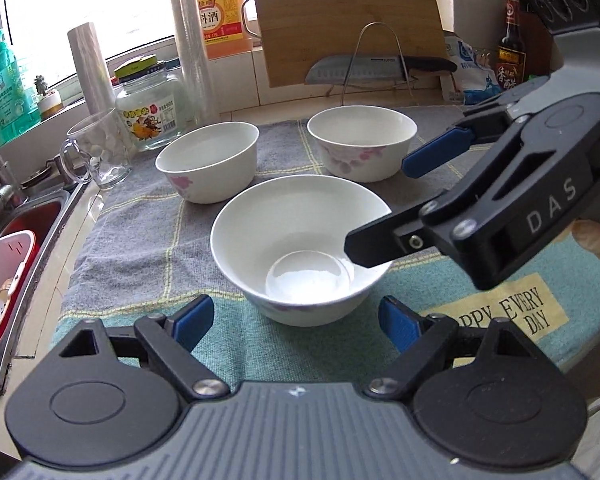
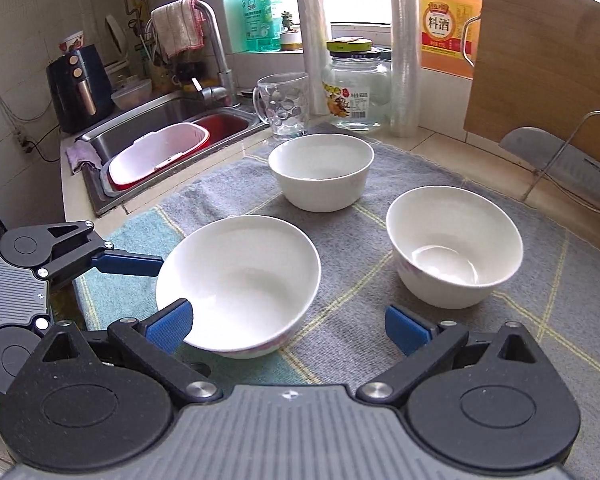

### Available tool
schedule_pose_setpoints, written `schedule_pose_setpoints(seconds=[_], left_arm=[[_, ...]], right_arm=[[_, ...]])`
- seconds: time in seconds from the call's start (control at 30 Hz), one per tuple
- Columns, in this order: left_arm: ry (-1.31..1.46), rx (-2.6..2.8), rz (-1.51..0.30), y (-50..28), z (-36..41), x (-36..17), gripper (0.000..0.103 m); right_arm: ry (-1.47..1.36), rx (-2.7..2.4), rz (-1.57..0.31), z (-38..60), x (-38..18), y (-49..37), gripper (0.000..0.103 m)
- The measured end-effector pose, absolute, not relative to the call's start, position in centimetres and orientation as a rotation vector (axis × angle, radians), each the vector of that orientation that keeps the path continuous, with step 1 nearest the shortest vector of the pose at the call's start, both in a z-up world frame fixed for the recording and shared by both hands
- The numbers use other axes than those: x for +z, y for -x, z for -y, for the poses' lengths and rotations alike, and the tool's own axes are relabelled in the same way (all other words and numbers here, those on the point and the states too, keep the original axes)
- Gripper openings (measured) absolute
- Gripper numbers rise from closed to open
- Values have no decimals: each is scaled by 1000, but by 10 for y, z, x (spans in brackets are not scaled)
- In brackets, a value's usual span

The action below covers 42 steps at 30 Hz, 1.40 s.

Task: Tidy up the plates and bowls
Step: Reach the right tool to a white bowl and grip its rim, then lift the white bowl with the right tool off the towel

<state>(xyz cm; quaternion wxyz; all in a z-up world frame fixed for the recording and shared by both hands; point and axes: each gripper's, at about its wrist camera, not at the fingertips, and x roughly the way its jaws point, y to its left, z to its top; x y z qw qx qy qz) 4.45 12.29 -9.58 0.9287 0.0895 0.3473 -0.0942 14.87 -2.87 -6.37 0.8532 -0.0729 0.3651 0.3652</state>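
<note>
Three white bowls with faint pink flowers stand on a grey and teal cloth (image 1: 140, 220). The nearest bowl (image 1: 284, 220) (image 2: 240, 276) lies just ahead of my left gripper (image 1: 296, 324), whose blue pads (image 1: 196, 320) stand apart on either side of its base without touching it. My right gripper (image 2: 290, 328) comes in from the right in the left wrist view, open wide, with one finger (image 1: 380, 244) over that bowl's rim. The second bowl (image 1: 208, 160) (image 2: 320, 168) and the third bowl (image 1: 362, 140) (image 2: 452, 240) stand behind, untouched.
A glass mug (image 1: 96, 152) and a jar (image 1: 152, 112) stand at the cloth's far left corner. The sink (image 2: 172, 112) holds a pink basin (image 2: 156, 156). A cutting board (image 1: 348, 16) and a racked cleaver (image 1: 356, 70) line the back wall.
</note>
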Motion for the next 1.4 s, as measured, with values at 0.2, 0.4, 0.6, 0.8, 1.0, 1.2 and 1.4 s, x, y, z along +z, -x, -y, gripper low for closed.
schedule_pose_setpoints(seconds=[0.2, 0.4, 0.6, 0.8, 1.0, 1.2, 1.4], left_arm=[[-183, -221, -696, -46, -125, -99, 89], [-181, -244, -683, -49, -126, -100, 87], [-169, -253, -678, -50, -128, -100, 82], [-166, -270, -677, -49, -128, -99, 77], [-161, -276, -693, -49, -128, -96, 77], [-172, -305, -696, -47, -121, -88, 77], [-194, -358, -692, -47, -106, -83, 77]], right_arm=[[159, 812, -790, 10, -69, -163, 103], [177, 838, -805, -2, -72, -172, 97], [185, 861, -825, -7, -75, -176, 87], [177, 870, -837, -5, -75, -180, 84], [171, 868, -840, -4, -73, -178, 83], [152, 853, -837, 6, -69, -173, 83], [125, 812, -831, 27, -63, -163, 83]])
